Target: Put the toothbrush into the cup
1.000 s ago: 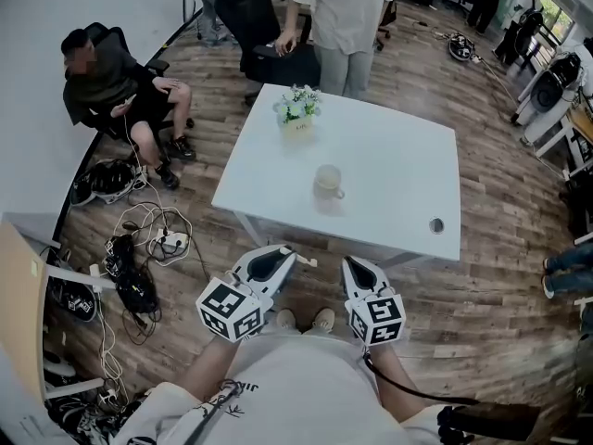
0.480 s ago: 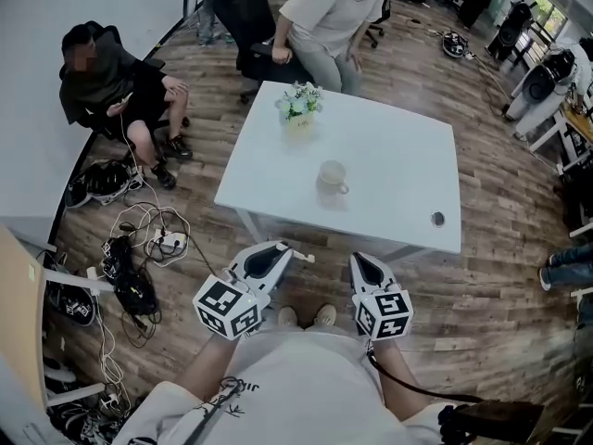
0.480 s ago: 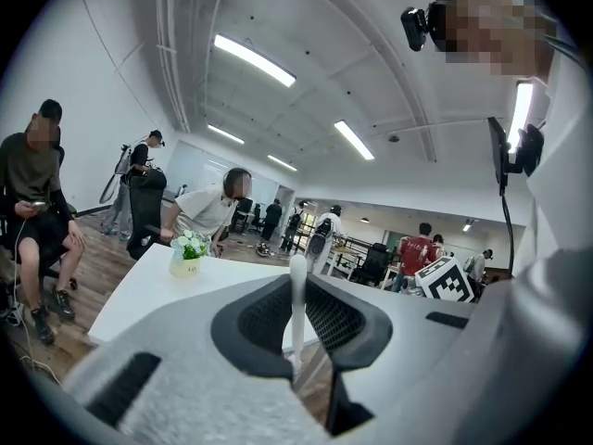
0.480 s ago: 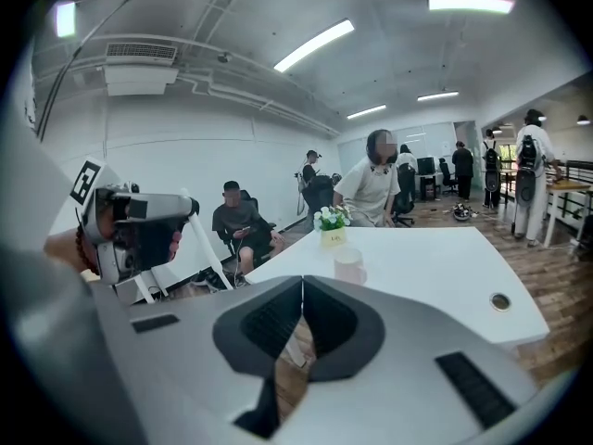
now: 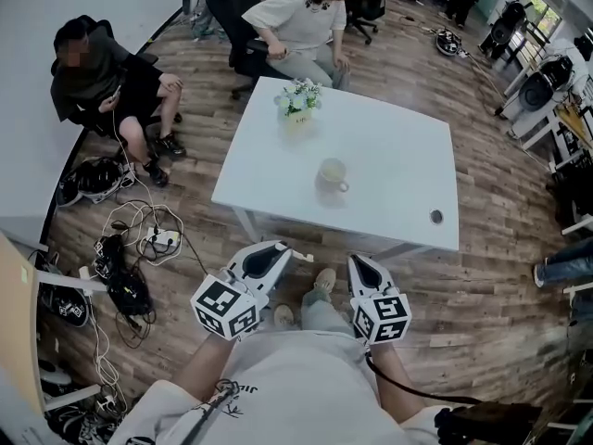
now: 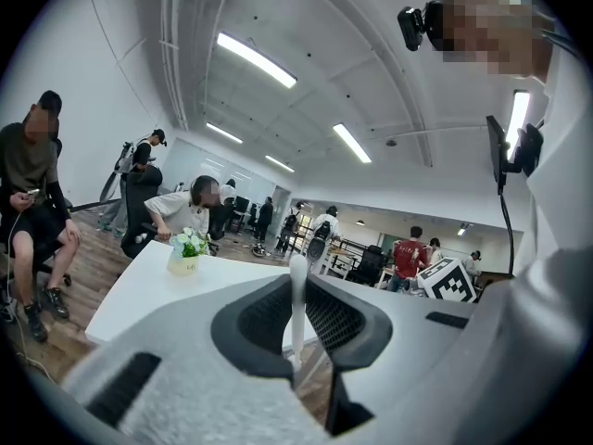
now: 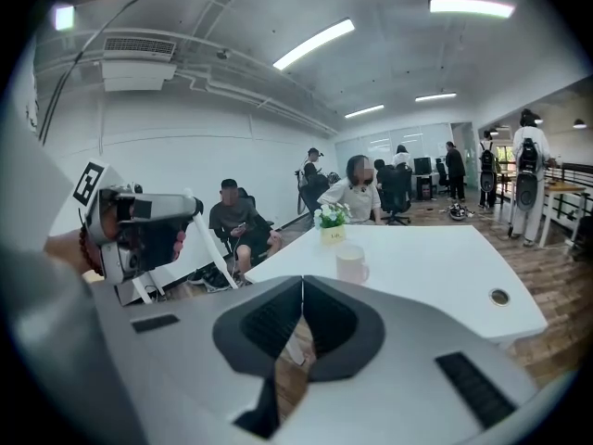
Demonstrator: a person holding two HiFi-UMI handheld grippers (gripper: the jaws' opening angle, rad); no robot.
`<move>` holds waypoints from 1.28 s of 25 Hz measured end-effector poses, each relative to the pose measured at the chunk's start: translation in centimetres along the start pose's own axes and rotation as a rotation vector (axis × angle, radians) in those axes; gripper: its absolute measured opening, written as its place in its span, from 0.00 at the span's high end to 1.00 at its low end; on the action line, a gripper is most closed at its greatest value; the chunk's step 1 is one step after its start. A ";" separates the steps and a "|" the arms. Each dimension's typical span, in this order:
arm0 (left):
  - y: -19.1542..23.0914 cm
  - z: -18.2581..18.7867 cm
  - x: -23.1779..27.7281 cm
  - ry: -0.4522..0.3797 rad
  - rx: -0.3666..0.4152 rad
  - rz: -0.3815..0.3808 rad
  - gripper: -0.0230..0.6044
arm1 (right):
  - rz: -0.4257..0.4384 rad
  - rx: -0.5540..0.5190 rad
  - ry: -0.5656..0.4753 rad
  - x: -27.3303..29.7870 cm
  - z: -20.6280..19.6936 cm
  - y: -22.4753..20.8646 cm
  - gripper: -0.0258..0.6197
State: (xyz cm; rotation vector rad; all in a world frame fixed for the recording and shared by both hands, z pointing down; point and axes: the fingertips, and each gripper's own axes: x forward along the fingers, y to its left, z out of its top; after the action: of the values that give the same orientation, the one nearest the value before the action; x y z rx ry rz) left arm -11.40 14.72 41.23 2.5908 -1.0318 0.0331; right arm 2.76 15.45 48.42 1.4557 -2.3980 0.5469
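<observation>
Since a second ago the person in the white shirt (image 5: 301, 21) at the bench's far edge has gone from standing to sitting bent forward, and the wearer's shoe (image 5: 324, 279) has stepped ahead of the other one. Both grippers have kept their places, low and short of the bench (image 5: 398, 156).

The near edge of the bench runs just beyond the jaw tips, with a strip of wooden floor (image 5: 482, 295) between. The white top is largely bare. The cup (image 5: 332, 173) stands alone near its middle, and a flower pot (image 5: 297, 105) sits well behind it by the far edge. A round hole (image 5: 435, 217) lies near the right front corner. To the left, cables (image 5: 139, 239) are scattered on the floor, and a seated person (image 5: 102, 82) is beside the wall.

The left gripper (image 5: 285, 247) has its jaws pinching the toothbrush (image 5: 304, 259), a slim white stick whose end pokes out past the tips towards the right gripper (image 5: 355, 260). In the left gripper view the toothbrush (image 6: 296, 295) stands upright between the jaws of the left gripper (image 6: 298, 281), its rounded end rising above them. The right gripper (image 7: 302, 281) has its jaws pressed together with nothing in them; beyond them the cup (image 7: 351, 263) stands upright on the bench (image 7: 435, 267)
</observation>
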 end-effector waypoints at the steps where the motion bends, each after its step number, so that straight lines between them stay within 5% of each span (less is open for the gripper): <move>1: 0.3 0.1 0.2 -0.001 -0.001 0.002 0.88 | 0.000 0.000 0.000 0.3 0.1 -0.2 0.93; 32: 11.3 6.5 19.7 0.006 -0.032 0.141 0.88 | 0.100 0.004 -0.012 15.7 10.1 -16.8 0.93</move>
State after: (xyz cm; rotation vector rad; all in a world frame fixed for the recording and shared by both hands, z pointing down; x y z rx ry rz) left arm -5.15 -8.05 41.60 2.4840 -1.2015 0.0589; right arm 10.14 -8.55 48.99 1.3499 -2.4904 0.5677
